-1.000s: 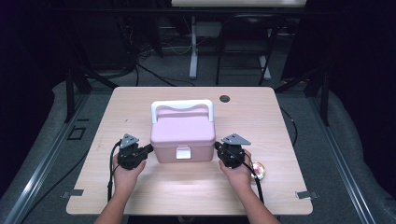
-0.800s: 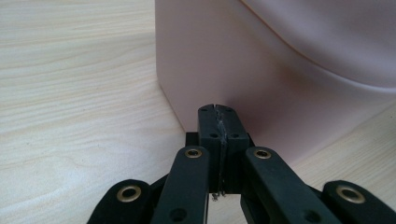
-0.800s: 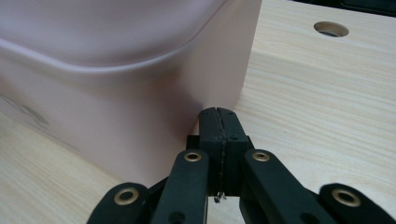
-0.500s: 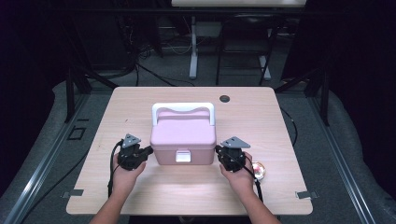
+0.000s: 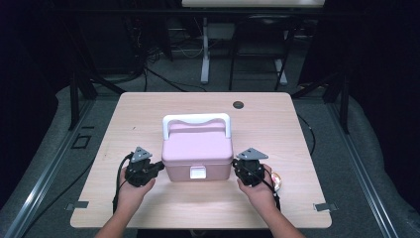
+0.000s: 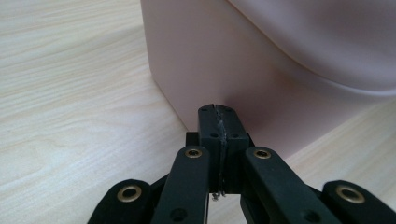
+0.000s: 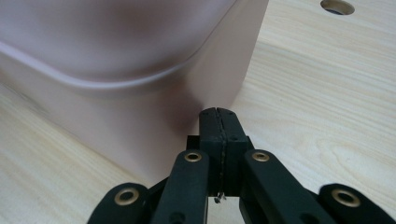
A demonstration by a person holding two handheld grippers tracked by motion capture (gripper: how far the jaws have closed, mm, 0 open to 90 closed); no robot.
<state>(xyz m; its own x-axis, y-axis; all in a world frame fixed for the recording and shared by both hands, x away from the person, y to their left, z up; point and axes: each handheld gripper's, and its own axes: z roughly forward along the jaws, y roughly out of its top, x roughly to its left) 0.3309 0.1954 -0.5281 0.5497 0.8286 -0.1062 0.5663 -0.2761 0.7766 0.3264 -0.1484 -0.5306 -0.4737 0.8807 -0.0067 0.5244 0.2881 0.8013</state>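
A pink plastic box [image 5: 197, 153] with a white handle [image 5: 196, 120] and a white front latch [image 5: 197, 172] stands mid-table. My left gripper [image 5: 159, 166] rests at the box's left side, jaws shut with nothing between them; in the left gripper view its tips [image 6: 218, 112] sit right against the pink wall [image 6: 196, 60]. My right gripper [image 5: 236, 168] mirrors it at the box's right side, also shut on nothing, tips [image 7: 218, 114] close to the pink wall [image 7: 154, 121]. Whether either tip touches the box I cannot tell.
The light wooden table [image 5: 148, 109] has a round cable hole [image 5: 238, 104] at the back right, also seen in the right gripper view [image 7: 337, 6]. A small orange-and-white object [image 5: 277, 179] lies by the right hand. Dark floor, cables and stands surround the table.
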